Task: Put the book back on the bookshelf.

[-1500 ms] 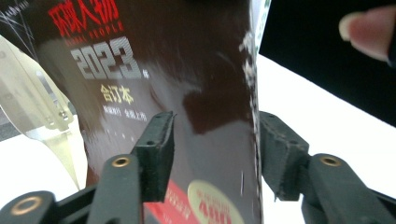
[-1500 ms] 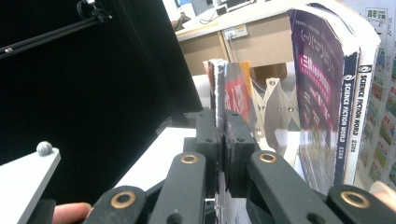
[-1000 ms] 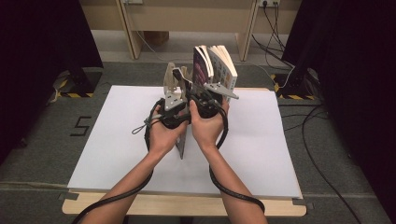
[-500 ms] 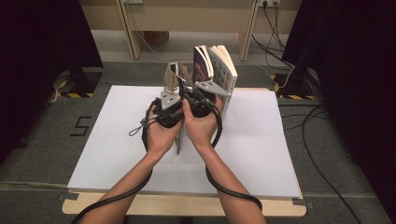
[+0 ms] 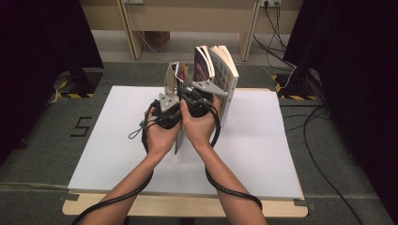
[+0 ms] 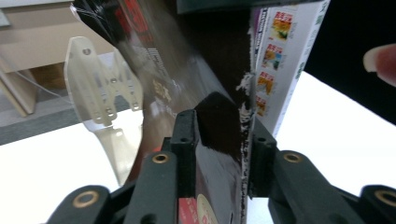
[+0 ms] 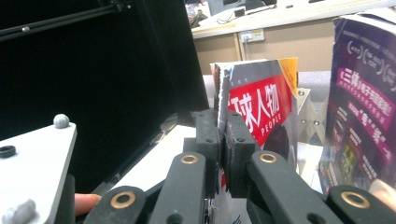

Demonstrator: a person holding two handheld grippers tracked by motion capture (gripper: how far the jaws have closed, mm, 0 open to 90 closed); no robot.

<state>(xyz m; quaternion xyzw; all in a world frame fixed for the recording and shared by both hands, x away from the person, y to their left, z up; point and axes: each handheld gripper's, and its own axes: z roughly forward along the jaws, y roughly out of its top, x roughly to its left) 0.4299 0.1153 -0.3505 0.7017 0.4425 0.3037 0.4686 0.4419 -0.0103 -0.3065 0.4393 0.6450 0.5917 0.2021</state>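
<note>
Upright near the far edge of the white table: glossy magazines, a dark-covered one between the left gripper jaws, which have just been closing, pads on both faces; a red-titled one pinched tight in the right gripper. Beyond, grey floor, black curtains, trailing cables. Bare tabletop all around.
</note>
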